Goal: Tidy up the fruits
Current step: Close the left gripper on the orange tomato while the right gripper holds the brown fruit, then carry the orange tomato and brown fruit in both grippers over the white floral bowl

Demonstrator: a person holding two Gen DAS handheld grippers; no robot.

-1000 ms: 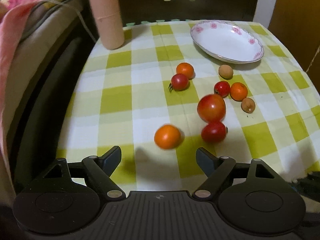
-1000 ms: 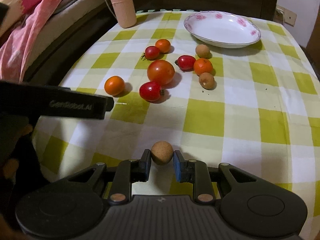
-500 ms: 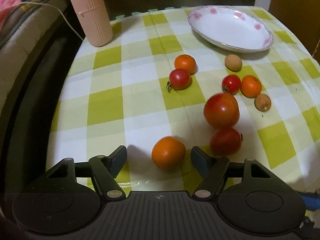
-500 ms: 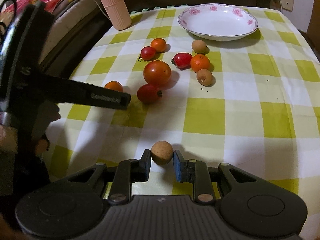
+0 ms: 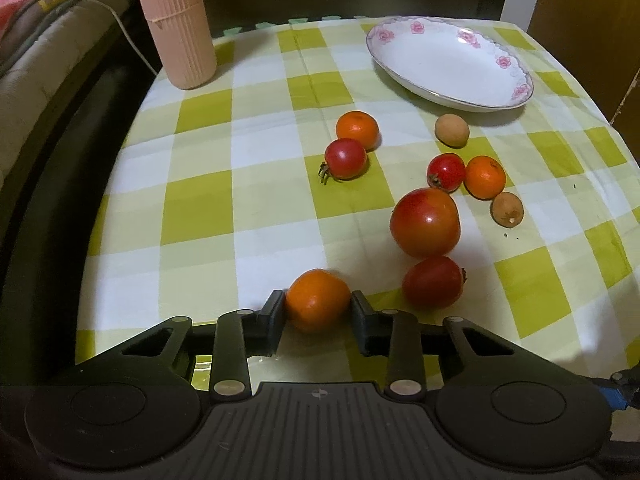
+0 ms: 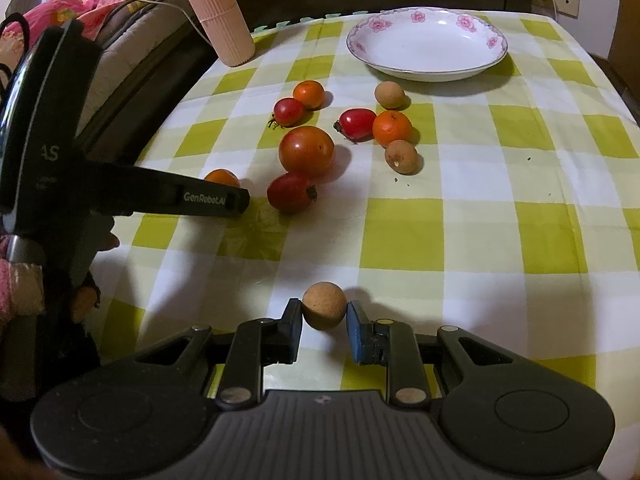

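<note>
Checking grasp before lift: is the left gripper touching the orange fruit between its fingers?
Touching. The left wrist view shows the left gripper, whose jaws have just been closing, with both pads flush against the orange fruit, no gap either side.

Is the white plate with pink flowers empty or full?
Empty: the plate shows only bare white inside, and all fruit lies on the cloth.

Table in green-checked cloth (image 6: 460, 240), loose fruits (image 6: 306, 151), flowered dish (image 6: 427, 42), pink ribbed cylinder (image 6: 216, 12)
</note>
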